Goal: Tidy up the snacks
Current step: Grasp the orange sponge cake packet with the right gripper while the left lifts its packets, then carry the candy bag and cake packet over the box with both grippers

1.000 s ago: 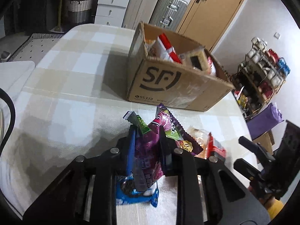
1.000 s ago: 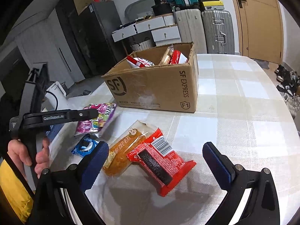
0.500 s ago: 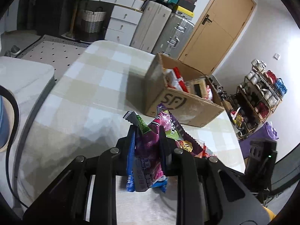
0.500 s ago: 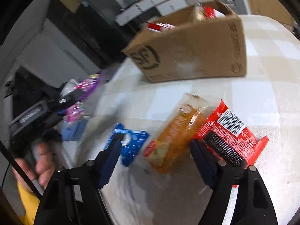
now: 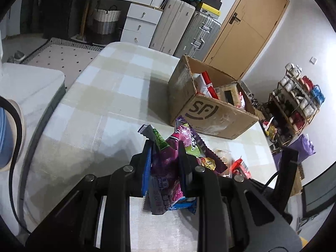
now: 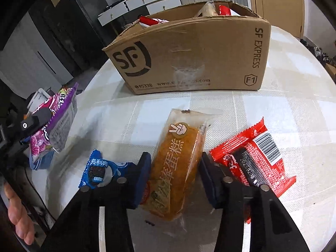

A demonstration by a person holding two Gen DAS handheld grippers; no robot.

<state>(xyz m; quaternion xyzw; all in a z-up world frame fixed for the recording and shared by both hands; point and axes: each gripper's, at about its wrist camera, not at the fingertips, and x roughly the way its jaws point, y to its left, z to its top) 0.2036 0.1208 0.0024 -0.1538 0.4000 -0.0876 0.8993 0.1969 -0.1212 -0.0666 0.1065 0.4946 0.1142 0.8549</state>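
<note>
My left gripper (image 5: 164, 161) is shut on a purple snack packet (image 5: 168, 168) and holds it above the checked table. The right wrist view shows that packet (image 6: 61, 113) hanging at the far left. My right gripper (image 6: 175, 161) is low over the table and its jaws are closing. An orange cake packet (image 6: 176, 168) lies between them, with both pads against its long sides. A blue cookie packet (image 6: 98, 170) lies just left of the jaws, a red packet (image 6: 258, 159) just right. The open cardboard box (image 6: 189, 58) behind them holds several snacks.
The checked tablecloth (image 5: 109, 105) stretches left of the box (image 5: 210, 113). Suitcases (image 5: 189, 25), white drawers and a wooden door stand behind the table. A shoe rack (image 5: 294, 100) is at the right. A person's hand (image 6: 16, 216) shows at the lower left.
The right gripper came down over the orange cake packet and its jaws narrowed from wide open. The left gripper rose and drew back from the box with the purple packet.
</note>
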